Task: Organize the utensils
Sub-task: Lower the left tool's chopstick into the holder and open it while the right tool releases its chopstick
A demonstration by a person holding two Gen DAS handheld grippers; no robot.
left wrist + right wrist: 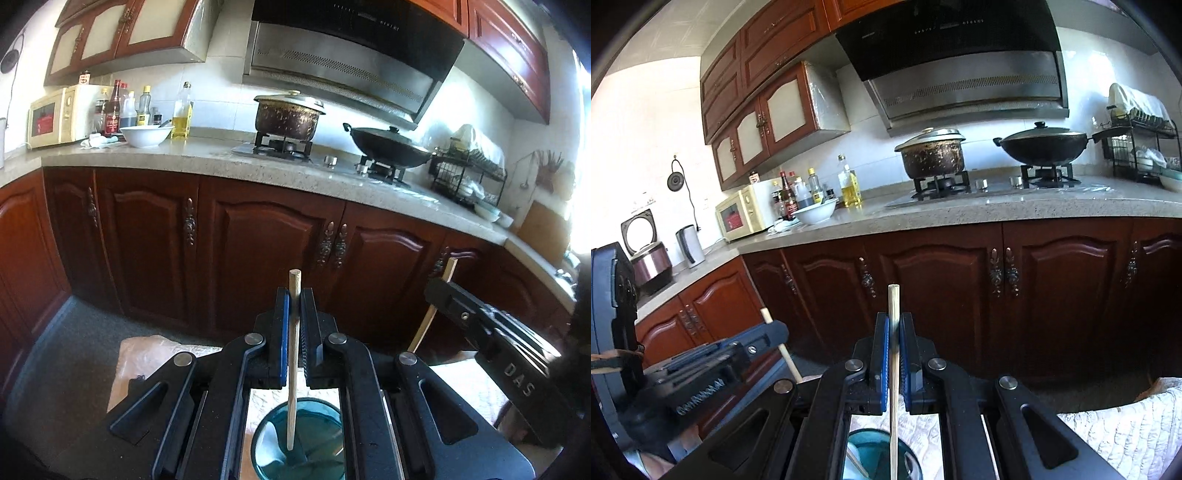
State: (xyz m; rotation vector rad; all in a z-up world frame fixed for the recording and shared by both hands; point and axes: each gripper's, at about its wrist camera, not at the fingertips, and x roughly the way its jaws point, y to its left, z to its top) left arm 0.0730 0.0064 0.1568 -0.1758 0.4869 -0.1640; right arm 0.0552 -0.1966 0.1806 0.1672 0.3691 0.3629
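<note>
My left gripper (pixel 294 295) is shut on a wooden chopstick (pixel 293 354) held upright, its lower tip inside a teal cup (pixel 321 439) below the fingers. My right gripper (pixel 894 321) is shut on a second wooden chopstick (pixel 894 387), also upright, its lower end reaching down over the same teal cup (pixel 875 454). The right gripper (pixel 439 286) with its chopstick (pixel 424 328) shows at the right of the left wrist view. The left gripper (pixel 775 330) with its chopstick (pixel 786 354) shows at the left of the right wrist view.
The cup stands on a pale quilted cloth (pixel 1126 439) over a low surface. Ahead are dark red cabinet doors (pixel 258 243) under a stone counter (pixel 207 158) with a stove, pot (pixel 288 114), wok (pixel 388 144), white bowl (pixel 146 134), bottles, microwave (pixel 55 118) and dish rack (pixel 469 170).
</note>
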